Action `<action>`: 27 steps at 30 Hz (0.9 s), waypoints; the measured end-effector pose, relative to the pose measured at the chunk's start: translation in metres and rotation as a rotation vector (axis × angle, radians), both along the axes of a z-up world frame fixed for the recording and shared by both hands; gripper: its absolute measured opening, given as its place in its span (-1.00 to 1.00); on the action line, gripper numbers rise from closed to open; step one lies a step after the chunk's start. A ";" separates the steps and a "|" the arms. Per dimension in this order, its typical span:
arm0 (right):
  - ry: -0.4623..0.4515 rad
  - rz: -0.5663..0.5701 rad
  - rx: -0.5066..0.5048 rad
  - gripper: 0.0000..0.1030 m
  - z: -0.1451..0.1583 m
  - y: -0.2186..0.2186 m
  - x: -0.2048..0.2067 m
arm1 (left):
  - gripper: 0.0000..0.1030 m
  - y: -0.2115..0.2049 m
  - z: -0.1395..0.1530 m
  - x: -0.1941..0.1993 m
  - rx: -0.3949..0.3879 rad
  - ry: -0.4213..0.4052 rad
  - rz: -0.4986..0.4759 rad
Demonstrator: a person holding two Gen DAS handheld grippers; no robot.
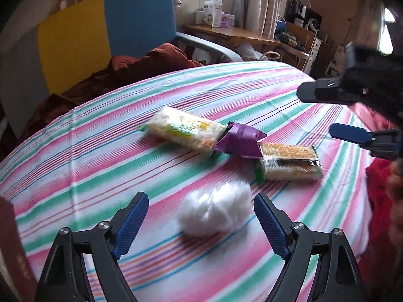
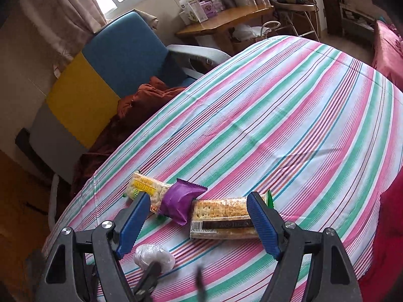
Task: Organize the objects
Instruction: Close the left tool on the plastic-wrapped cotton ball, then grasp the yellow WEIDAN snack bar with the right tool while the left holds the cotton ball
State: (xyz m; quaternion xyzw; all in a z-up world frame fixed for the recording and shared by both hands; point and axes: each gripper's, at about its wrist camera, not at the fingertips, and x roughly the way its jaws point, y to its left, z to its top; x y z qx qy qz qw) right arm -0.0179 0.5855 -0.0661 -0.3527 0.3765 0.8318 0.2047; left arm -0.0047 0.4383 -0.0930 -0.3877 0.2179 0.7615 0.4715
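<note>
Left wrist view: I have the left gripper (image 1: 201, 222) spread wide and holding nothing; a fluffy white cotton-like ball (image 1: 215, 207) lies on the striped cloth between its blue ribbed pads (image 1: 131, 224), touching neither.
Snacks from here: beyond the ball I see a pale rice-cracker packet with yellow print (image 1: 182, 130), a crinkled purple foil wrapper (image 1: 239, 139) and a clear-wrapped biscuit bar with a dark label (image 1: 289, 162) lying in a row, ends touching.
Right gripper from here: the right gripper (image 1: 325, 113) hangs at the right edge, fingers apart and empty.
Right wrist view: my right claw (image 2: 196, 222) is wide open over the pink, green and white striped tablecloth (image 2: 289, 115); the biscuit bar (image 2: 224, 220) and purple wrapper (image 2: 180, 202) lie between its fingers, ungripped.
Unclear: the ball (image 2: 153, 255) looks like a wrapped bundle here, blurred, with the left gripper's dark tips (image 2: 173, 279) around it.
</note>
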 end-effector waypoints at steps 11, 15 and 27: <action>-0.012 -0.026 -0.044 0.56 -0.008 0.007 0.003 | -0.16 0.001 -0.031 -0.016 -0.019 -0.015 0.031; -0.035 0.006 -0.034 0.56 -0.010 0.001 -0.002 | -0.23 -0.019 -0.031 -0.013 -0.005 -0.018 0.053; -0.178 0.275 0.100 0.56 -0.016 -0.058 -0.044 | -0.21 -0.081 -0.028 0.006 0.046 -0.036 0.085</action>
